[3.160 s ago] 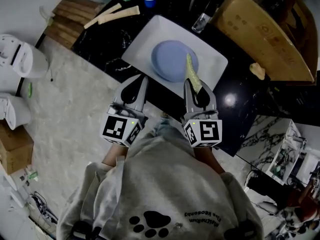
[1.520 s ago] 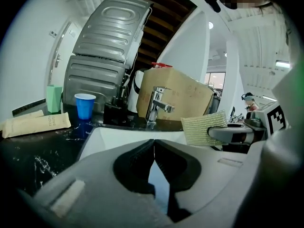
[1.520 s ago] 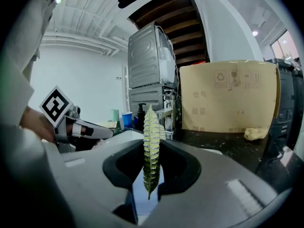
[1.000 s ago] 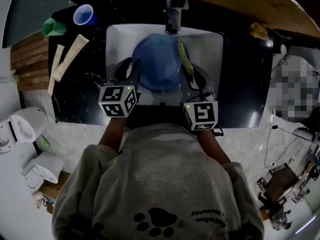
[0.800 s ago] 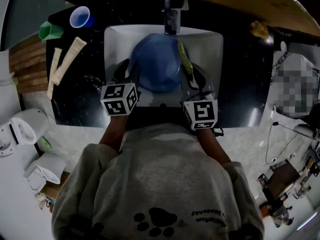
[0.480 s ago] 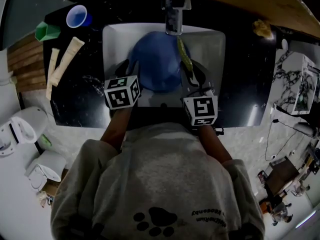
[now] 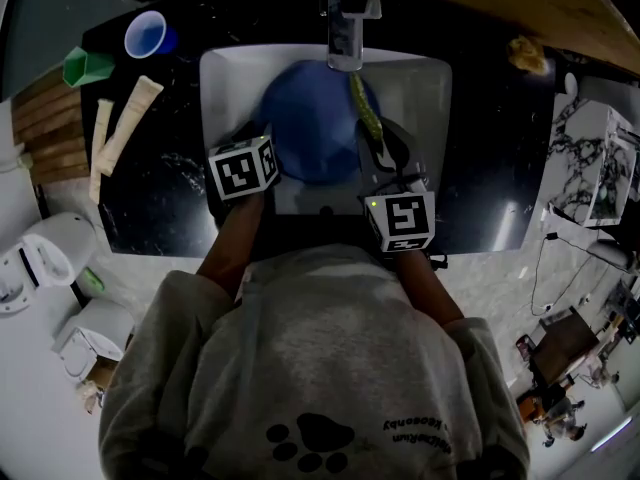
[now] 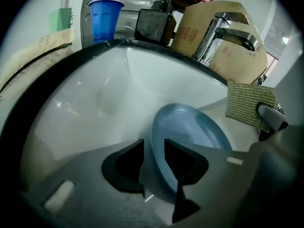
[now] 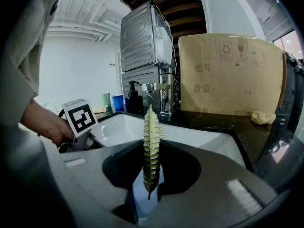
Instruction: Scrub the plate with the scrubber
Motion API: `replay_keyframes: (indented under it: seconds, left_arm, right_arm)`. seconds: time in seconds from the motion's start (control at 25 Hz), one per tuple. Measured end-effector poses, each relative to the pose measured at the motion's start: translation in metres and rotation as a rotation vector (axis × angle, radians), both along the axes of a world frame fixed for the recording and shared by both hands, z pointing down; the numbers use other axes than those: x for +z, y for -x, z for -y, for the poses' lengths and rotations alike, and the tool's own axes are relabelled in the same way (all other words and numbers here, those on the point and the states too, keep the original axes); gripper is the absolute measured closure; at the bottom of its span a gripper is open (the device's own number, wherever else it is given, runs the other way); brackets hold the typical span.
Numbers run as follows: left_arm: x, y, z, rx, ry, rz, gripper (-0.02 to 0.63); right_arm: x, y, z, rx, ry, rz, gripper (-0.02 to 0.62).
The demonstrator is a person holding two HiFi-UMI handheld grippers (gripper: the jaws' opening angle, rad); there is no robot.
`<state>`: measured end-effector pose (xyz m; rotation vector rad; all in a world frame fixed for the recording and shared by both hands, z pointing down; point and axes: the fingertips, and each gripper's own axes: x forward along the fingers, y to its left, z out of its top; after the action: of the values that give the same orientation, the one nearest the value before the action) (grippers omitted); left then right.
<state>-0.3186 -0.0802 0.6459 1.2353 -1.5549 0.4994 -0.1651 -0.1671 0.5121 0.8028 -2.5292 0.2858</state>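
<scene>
Looks stiff, light and probably wet-slick: a blue plate (image 7: 315,118) resting in the white sink (image 7: 425,98), with its near rim between the jaws of the left gripper (image 8: 153,146), which have just been opening wide and do not press on it, so best pinched firmly at that rim. Grips the thin, soft scrubber (image 9: 151,122) edge-on in the closed right gripper (image 9: 151,148), just over the plate's right side. Mind the sink walls close around the plate and the tap (image 7: 345,33) at the far edge; allows short strokes across the plate's face.
</scene>
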Motion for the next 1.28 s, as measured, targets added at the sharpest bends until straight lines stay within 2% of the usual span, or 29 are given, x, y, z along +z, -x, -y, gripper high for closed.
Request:
replay_keyframes:
  seconds: [0.36, 0.48, 0.6, 0.68, 0.76, 0.84, 0.96, 1.04, 1.12, 1.28]
  left_arm:
    - [0.017, -0.016, -0.001, -0.012, 0.057, -0.093, 0.469]
    - [0.021, -0.023, 0.000, -0.053, 0.055, -0.148, 0.471]
    - [0.024, -0.029, 0.001, -0.106, 0.064, -0.200, 0.502]
    - [0.026, -0.031, 0.001, -0.108, 0.077, -0.192, 0.514]
    - [0.028, -0.033, 0.003, -0.103, 0.080, -0.193, 0.558]
    - [0.028, -0.037, 0.008, -0.109, 0.054, -0.248, 0.571]
    - [0.025, -0.047, 0.011, -0.139, 0.015, -0.373, 0.589]
    - [0.021, -0.050, 0.009, -0.143, 0.003, -0.414, 0.591]
    - [0.014, -0.053, 0.009, -0.124, -0.016, -0.423, 0.589]
    - [-0.010, -0.053, 0.015, -0.049, -0.087, -0.384, 0.588]
  right_arm:
    - [0.001, -0.009, 0.006, 0.045, 0.014, 0.019, 0.522]
    - [0.003, -0.011, 0.007, 0.059, 0.018, 0.022, 0.522]
    - [0.002, -0.013, 0.007, 0.060, 0.014, 0.019, 0.522]
    - [0.001, -0.016, 0.007, 0.066, 0.012, 0.017, 0.522]
    - [-0.001, -0.017, 0.007, 0.071, 0.007, 0.018, 0.522]
    - [-0.004, -0.019, 0.007, 0.074, -0.005, 0.018, 0.522]
    - [-0.013, -0.021, 0.004, 0.071, -0.029, 0.019, 0.522]
    - [-0.019, -0.024, 0.003, 0.076, -0.043, 0.021, 0.522]
    - [-0.024, -0.029, 0.002, 0.091, -0.056, 0.018, 0.522]
    - [-0.037, -0.039, -0.002, 0.102, -0.104, 0.001, 0.522]
